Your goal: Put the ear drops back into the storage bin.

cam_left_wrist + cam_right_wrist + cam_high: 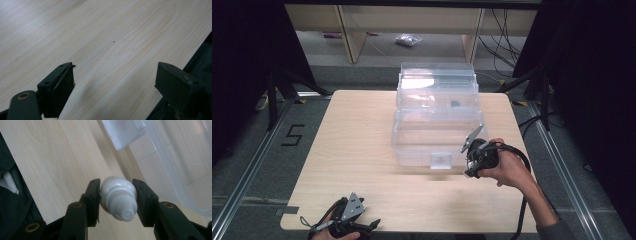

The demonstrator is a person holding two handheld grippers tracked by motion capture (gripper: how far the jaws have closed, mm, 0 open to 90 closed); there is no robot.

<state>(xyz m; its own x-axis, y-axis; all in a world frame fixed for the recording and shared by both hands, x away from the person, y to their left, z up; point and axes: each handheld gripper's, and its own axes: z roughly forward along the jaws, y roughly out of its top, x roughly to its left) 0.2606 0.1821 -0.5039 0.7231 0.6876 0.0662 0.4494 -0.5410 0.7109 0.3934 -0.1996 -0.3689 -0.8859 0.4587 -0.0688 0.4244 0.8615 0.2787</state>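
Pale wood table [362,150]: light grain, carried everything; dark floor around it.
Left gripper [357,226]: sat at the near left edge of the table in the high view, held in a hand, grey three-cornered plate on top.
Left jaws: stood wide apart in the left gripper view, nothing between them, bare wood under the gap, table edge just past the right-hand jaw.
Clear plastic box [437,117]: stood mid-table toward the far side, stepped tiers, translucent walls, small latch tab on its near wall. A small dark item showed inside the upper tier, too small to identify.
Right gripper [474,157]: was at the box's near right corner in the high view, held in the person's right hand [509,167], cable trailing back along the forearm.
Right jaws: clamped on a white bottle [118,197], one pad on each side of its body.
White bottle: small, ribbed screw cap with nozzle pointing back toward the camera in the right gripper view, pinned between the jaws above the wood, just beside the box wall. Couldn't tell whether it touched the table.
Floor beyond the table: a crumpled plastic bag [408,40] lay well behind the box.
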